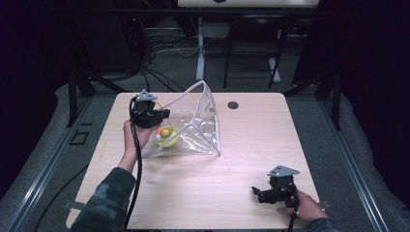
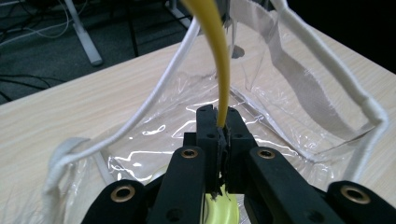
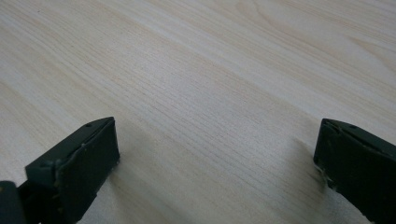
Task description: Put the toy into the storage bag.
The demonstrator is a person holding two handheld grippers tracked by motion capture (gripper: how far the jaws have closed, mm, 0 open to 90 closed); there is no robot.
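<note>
A dim room with dark frames and loose cables on the floor surrounds one pale wooden table [image 1: 203, 193], the largest item and the carrier of all others. Toward its far left corner stands one clear plastic pouch with white fabric edging [image 1: 200, 123], its mouth propped open toward the left edge, presumably so that it can be loaded from that side. At that mouth the left gripper [image 2: 218, 122], held in the person's left hand [image 1: 133, 137], is clenched on the thin rim of one yellow-green plastic toy [image 2: 219, 65], judged to be on its way into the pouch; an orange and a white ball-like part show on the toy in the high view, their form too small to tell. Near the near right corner the right gripper [image 3: 215, 163], in the right hand [image 1: 304, 205], rests low over bare wood with jaws spread wide and grasping nothing, apparently idle. Count: one table, one pouch, one toy, two grippers.
</note>
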